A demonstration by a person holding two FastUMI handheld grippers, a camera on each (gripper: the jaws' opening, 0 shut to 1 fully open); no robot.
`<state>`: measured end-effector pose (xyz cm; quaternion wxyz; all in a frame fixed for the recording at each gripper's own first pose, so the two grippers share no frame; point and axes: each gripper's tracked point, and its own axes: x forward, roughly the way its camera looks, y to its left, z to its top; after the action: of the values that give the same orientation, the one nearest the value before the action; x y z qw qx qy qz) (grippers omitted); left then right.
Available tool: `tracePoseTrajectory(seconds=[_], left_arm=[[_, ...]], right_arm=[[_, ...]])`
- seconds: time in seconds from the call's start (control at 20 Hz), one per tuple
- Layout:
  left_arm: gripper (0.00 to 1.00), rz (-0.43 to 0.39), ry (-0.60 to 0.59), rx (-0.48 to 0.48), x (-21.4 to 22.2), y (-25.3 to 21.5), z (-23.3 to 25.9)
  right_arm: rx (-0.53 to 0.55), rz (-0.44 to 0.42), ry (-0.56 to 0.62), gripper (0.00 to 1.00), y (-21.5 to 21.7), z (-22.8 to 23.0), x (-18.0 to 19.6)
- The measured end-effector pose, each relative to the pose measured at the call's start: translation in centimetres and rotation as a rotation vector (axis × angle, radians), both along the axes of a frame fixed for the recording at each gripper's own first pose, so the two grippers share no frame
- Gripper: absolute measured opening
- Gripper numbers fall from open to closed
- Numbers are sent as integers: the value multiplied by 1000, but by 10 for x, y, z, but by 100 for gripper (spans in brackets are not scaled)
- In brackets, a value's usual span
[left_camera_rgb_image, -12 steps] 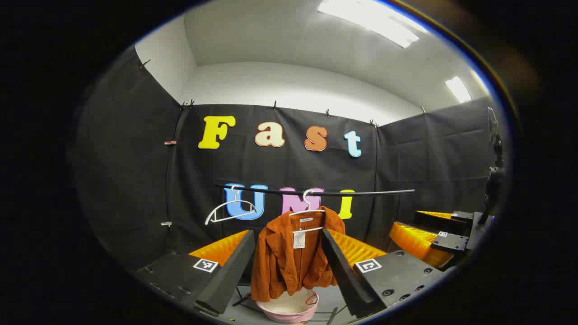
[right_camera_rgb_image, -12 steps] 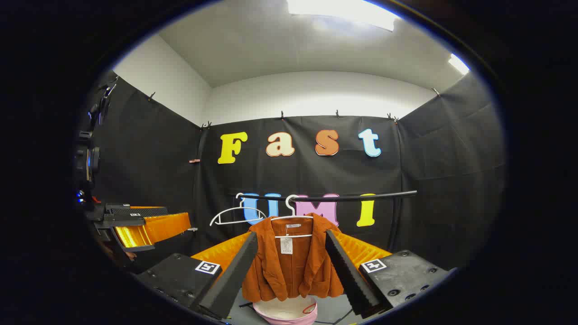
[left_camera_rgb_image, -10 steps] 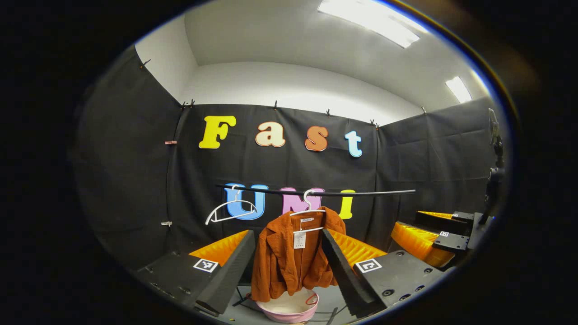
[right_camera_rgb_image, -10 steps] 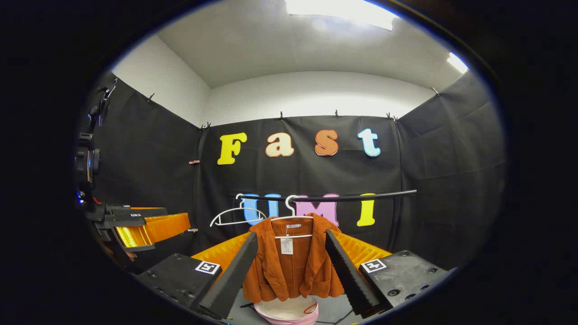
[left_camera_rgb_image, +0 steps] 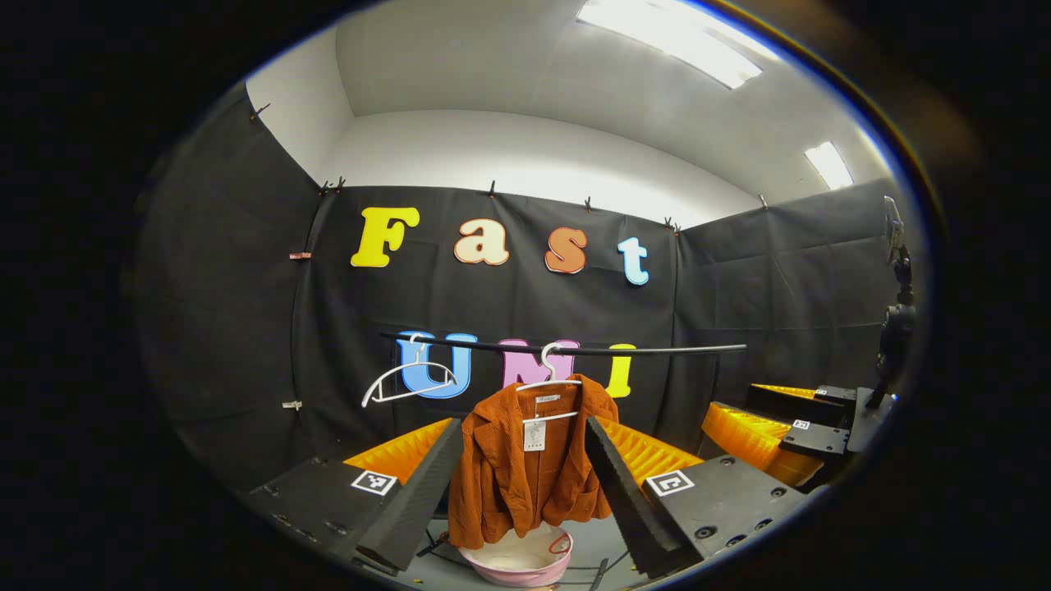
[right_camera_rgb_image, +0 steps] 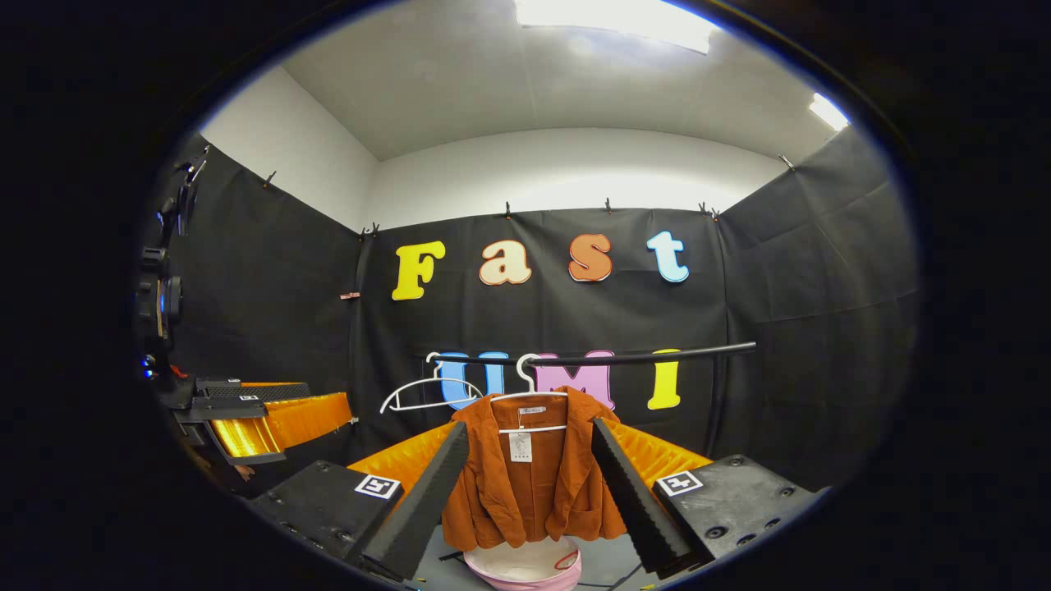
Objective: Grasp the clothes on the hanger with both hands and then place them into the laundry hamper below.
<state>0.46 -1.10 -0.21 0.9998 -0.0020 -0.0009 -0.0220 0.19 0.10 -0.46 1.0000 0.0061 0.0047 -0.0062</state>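
- Laundry hamper [left_camera_rgb_image: 517, 562]: lower part cut off at the bottom edge in the left gripper view; rear rim hidden behind the jacket [left_camera_rgb_image: 525, 468] hem.
- Hamper [right_camera_rgb_image: 525, 566] in the right gripper view: likewise cut off below.
- Jacket's paper tag [left_camera_rgb_image: 534, 436]: print too small to tell.
- Jacket sides: partly hidden behind the left gripper [left_camera_rgb_image: 519, 472]'s 2 fingers.
- Right gripper [left_camera_rgb_image: 800, 431], far right of the left gripper view: clipped by the edge.

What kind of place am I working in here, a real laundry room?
Probably not: it looks like a staged recording booth. Black cloth walls are clipped up under a plain ceiling, and a single rail carries one rust jacket on a hanger above a pink hamper.
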Motion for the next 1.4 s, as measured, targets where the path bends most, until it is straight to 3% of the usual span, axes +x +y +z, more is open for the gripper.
tracePoseTrajectory(seconds=[0.65,1.15,1.4], left_arm=[[94,-19,-1,-28,-3,10,-1],[94,-90,54,-47,4,21,-20],[94,-125,87,-49,24,17,-37]], right_arm=[[-26,-9,3,97,14,1,1],[-24,-79,50,97,26,-22,-5],[-44,-99,65,97,23,-36,10]])
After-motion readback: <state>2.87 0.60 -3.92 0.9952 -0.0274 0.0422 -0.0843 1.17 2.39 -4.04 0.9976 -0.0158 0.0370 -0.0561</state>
